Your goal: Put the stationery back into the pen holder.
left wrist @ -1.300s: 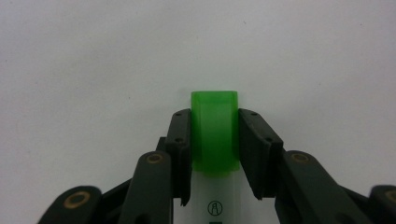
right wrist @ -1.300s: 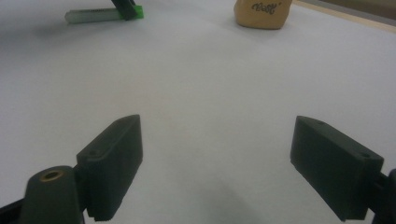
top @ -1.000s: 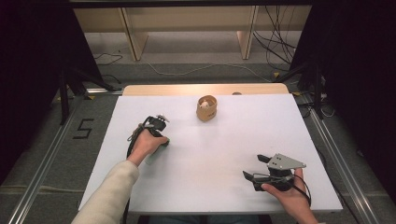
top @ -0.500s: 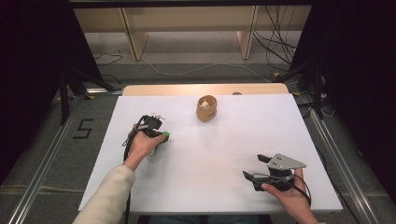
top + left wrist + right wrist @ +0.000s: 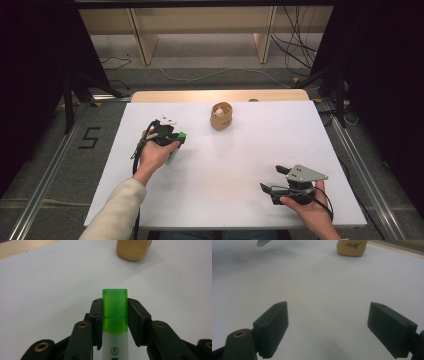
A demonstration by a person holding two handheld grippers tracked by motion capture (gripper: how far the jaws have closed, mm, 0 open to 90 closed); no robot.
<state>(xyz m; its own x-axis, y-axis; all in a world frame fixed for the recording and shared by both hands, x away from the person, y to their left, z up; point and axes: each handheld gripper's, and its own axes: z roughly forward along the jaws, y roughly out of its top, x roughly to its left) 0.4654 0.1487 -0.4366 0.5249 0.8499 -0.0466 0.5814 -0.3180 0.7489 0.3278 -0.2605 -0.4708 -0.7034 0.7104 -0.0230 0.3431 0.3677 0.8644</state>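
A highlighter with a green cap and white body sits clamped between the pads of my left gripper. In the high view my left gripper is held above the white table at the left, the green cap sticking out toward the right. A tan cup with something pale inside stands at the far middle of the table; its lower part appears as the tan cup ahead of the highlighter. My right gripper rests near the front right edge, jaws wide apart with nothing between them.
The white table top lies on a wooden board whose far edge shows beyond it. Past that stand wooden shelf legs and loose cables on the floor. Metal rails run along both sides of the table.
My left hand has lifted and tipped the highlighter so its green cap now points right, drifting slightly left and toward the person. The right gripper has stayed put.
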